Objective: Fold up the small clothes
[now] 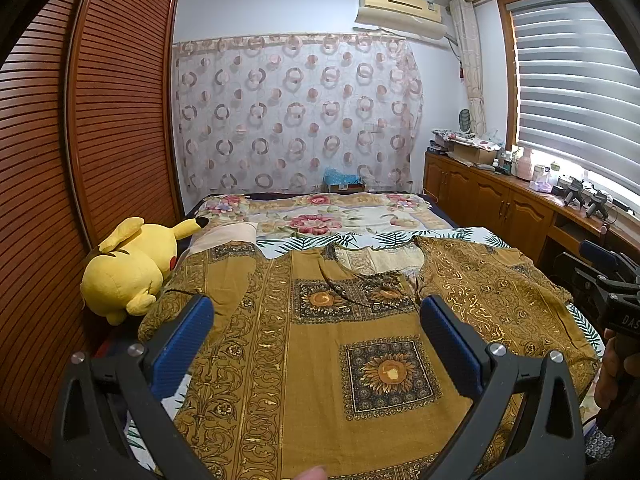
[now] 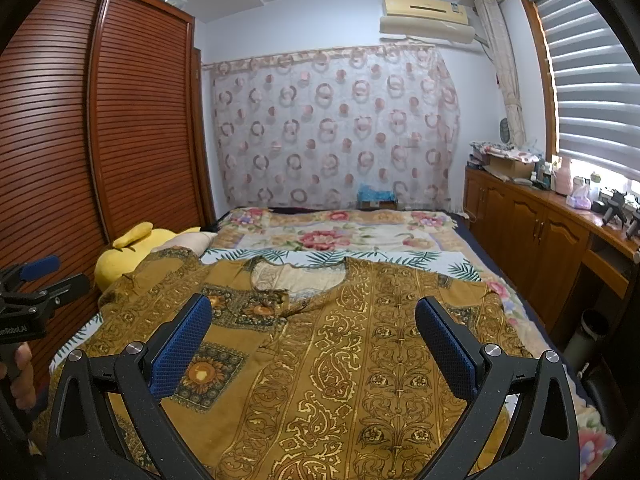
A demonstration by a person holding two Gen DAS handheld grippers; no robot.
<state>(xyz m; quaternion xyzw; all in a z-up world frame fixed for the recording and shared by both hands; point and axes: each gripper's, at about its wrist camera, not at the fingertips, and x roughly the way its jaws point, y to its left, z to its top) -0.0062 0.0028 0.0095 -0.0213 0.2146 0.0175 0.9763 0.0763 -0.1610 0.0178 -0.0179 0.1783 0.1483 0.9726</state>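
A mustard shirt (image 1: 340, 360) with gold scrollwork and sunflower squares lies spread flat on the bed (image 1: 320, 216), neckline toward the far wall, sleeves out to each side. The left tool (image 1: 316, 320) hovers over the shirt's left half, blue pads wide apart, gripping nothing. The right tool (image 2: 314, 320) hovers over the right half, likewise spread wide and empty. A yellow plush (image 1: 128, 268) rests at the bed's left edge beside the wardrobe (image 1: 80, 140), just beside the left sleeve
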